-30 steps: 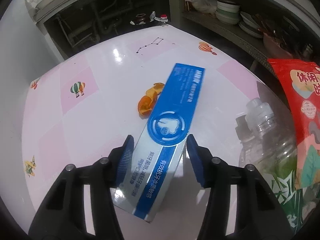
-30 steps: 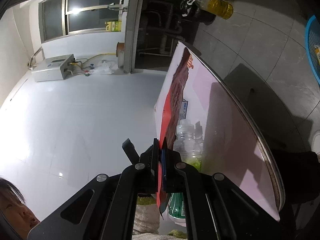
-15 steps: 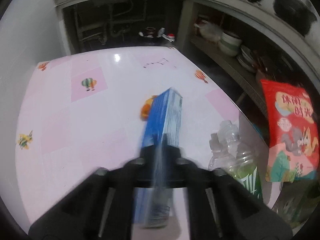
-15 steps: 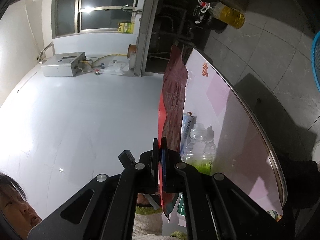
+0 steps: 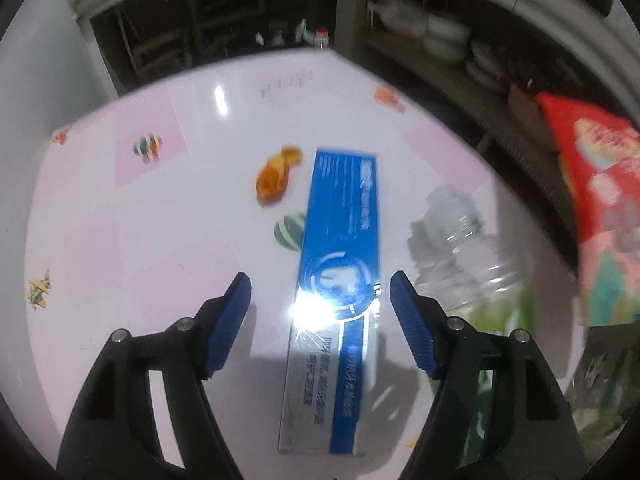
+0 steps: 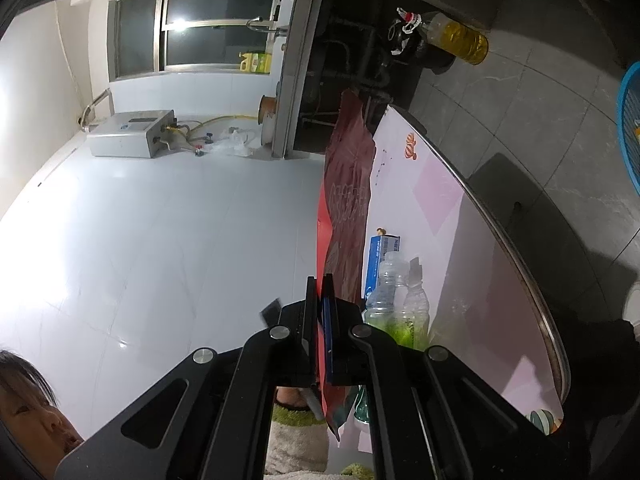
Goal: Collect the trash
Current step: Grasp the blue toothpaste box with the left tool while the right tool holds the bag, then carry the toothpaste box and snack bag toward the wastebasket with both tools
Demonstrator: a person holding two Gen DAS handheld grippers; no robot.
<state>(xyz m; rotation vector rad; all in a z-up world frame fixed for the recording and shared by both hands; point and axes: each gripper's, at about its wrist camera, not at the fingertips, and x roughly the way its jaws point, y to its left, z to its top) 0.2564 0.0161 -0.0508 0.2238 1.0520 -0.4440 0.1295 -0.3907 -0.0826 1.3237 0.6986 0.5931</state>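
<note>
Left gripper [image 5: 320,312] points steeply down over the table [image 5: 120,240], a glossy white and pink top with small printed balloon and plane motifs. Its jaws are opening, blue pads well apart; the blue toothpaste box [image 5: 340,280] lies flat on the table between them, nearer the right-side pad, neither pad pressing on it. The box runs lengthwise away from the camera, glare across its middle. Just beyond its far left corner sits an orange peel [image 5: 276,178], apart from the box. To the right of the box, near the table edge, stand two clear plastic bottles [image 5: 460,248] with green labels, blurred. Further right hangs the red snack bag [image 5: 592,184], off the table surface. Right gripper [image 6: 323,308] points roughly level, view rolled on its side; its jaws are pressed together on the edge of the red snack bag [image 6: 346,208], which stands out in front of the fingers above the table [image 6: 480,248]. From this side the bottles [image 6: 396,300] and the end of the toothpaste box [image 6: 378,256] show just past the bag. A blue basket [image 6: 628,120] sits on the tiled floor at the frame edge. Part of a person shows low in the corner.
</note>
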